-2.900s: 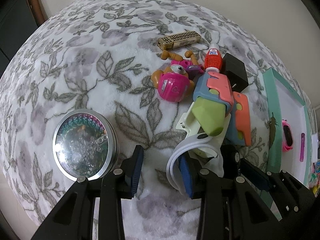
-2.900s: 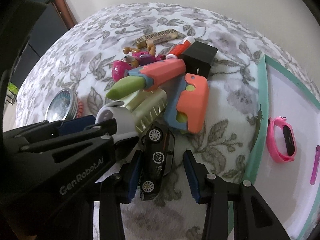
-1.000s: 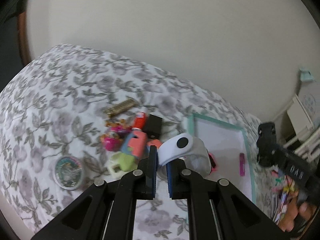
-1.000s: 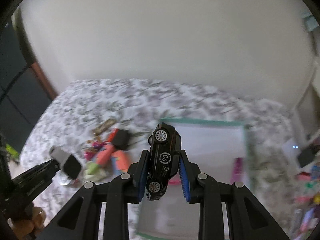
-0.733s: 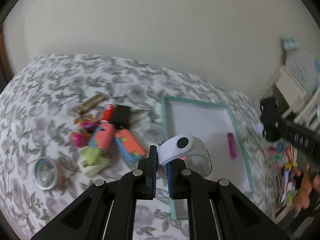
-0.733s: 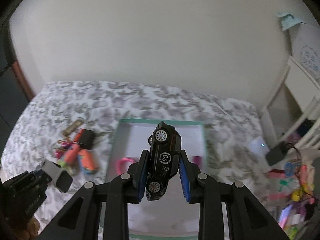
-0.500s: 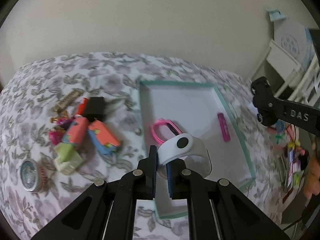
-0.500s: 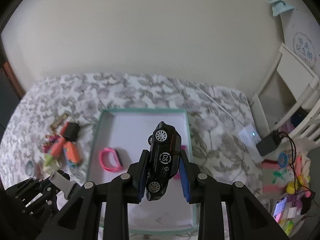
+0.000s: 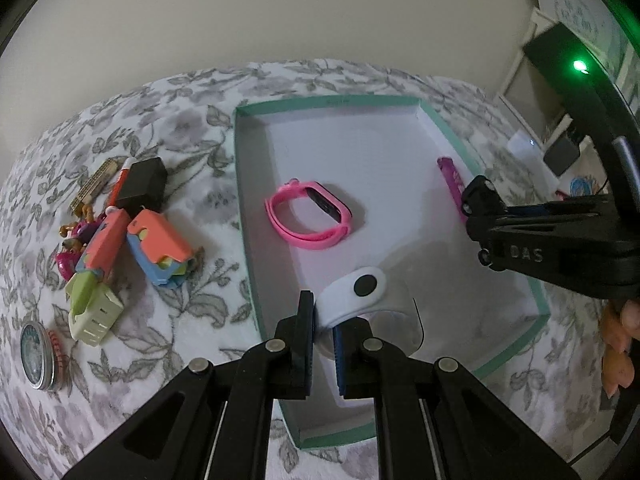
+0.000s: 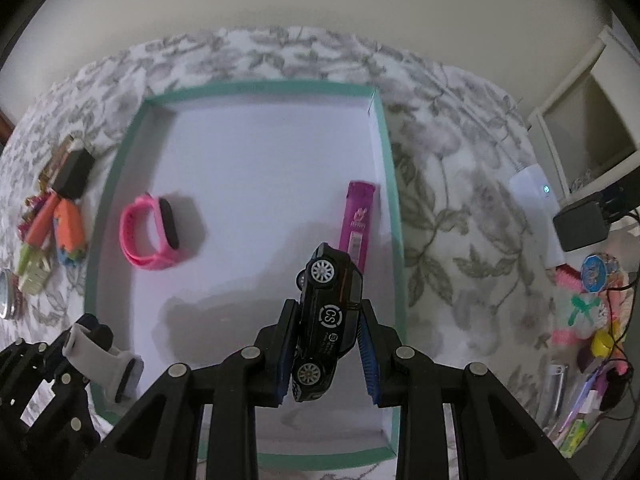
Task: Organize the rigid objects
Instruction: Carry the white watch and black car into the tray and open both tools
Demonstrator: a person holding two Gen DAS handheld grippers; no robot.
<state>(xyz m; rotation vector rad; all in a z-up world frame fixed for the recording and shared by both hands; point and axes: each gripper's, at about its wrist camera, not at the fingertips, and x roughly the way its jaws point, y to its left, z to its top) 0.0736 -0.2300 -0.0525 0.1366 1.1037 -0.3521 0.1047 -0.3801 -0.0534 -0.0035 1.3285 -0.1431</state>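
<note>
My left gripper (image 9: 323, 332) is shut on the strap of a white wristband (image 9: 360, 294), which hangs over the near part of the green-rimmed white tray (image 9: 280, 106). My right gripper (image 10: 327, 344) is shut on a black toy car (image 10: 326, 316), tilted nose-up above the tray's (image 10: 256, 86) right side. In the left wrist view the right gripper (image 9: 474, 208) and car reach in from the right. A pink watch band (image 9: 308, 216) (image 10: 154, 236) and a magenta tube (image 10: 357, 224) lie in the tray.
Left of the tray on the floral blanket (image 9: 168, 120) lie a black block (image 9: 142, 188), orange-and-blue toys (image 9: 158, 246), a pale green holder (image 9: 94, 314) and a round tin (image 9: 36, 354). White shelving (image 10: 580, 120) and colourful clutter (image 10: 592, 320) sit off the bed's right.
Both grippers have carried their loads from the toy pile rightward and down over the tray. The tray now fills both views and looks much closer.
</note>
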